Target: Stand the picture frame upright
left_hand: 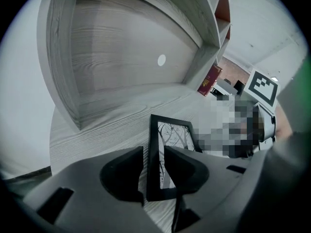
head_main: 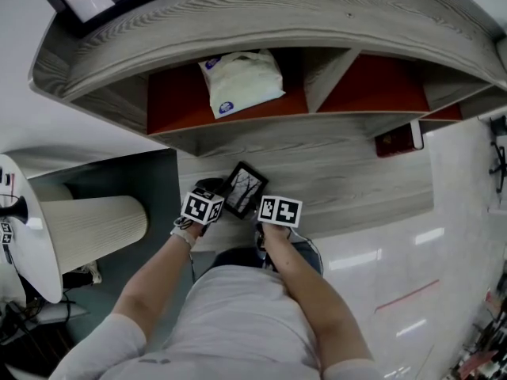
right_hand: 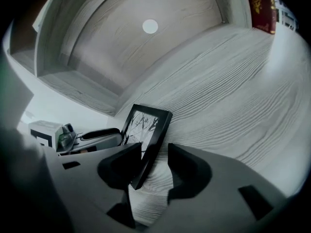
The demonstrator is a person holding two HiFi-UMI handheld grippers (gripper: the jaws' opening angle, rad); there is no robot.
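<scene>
**Hidden or unclear.** At far left a white curved edge cuts across your shade [head_main: 87, 228]. From the head view your marker cubes cover both sets of jaws and the lower corner of the frame [head_main: 244, 188]. The print on the packet [head_main: 242, 81] is too small to read.

**Tongs.** Left gripper [left_hand: 153, 152]: jaws wide and astride the frame's near edge, with a sliver of desk showing beside the left pad, so nothing is clamped. Right gripper [right_hand: 154, 149]: jaws wide, the frame's other edge between them, leaning towards the left pad, with a clear gap on the right.

**Task item.** The frame stands on edge on the desk [head_main: 356, 180], slightly tilted. It sits between your two grippers near the front edge, below the shelf [head_main: 261, 6].

**Surface and room.** A dark side table [head_main: 119, 172] stands at left, the desk and curved shelf in the middle, and a glossy pale floor [head_main: 412, 275] at right.

**Materials.**
- Shade: cream and pleated.
- Frame: thin, black and rectangular, holding a black-on-white picture of bare branches.
- Desk and shelf: grey woodgrain, with red backs to the cubbies.
- Packet: white and soft, lying in the left cubby.
- Book [head_main: 394, 141]: dark red, upright at the desk's right end.
</scene>
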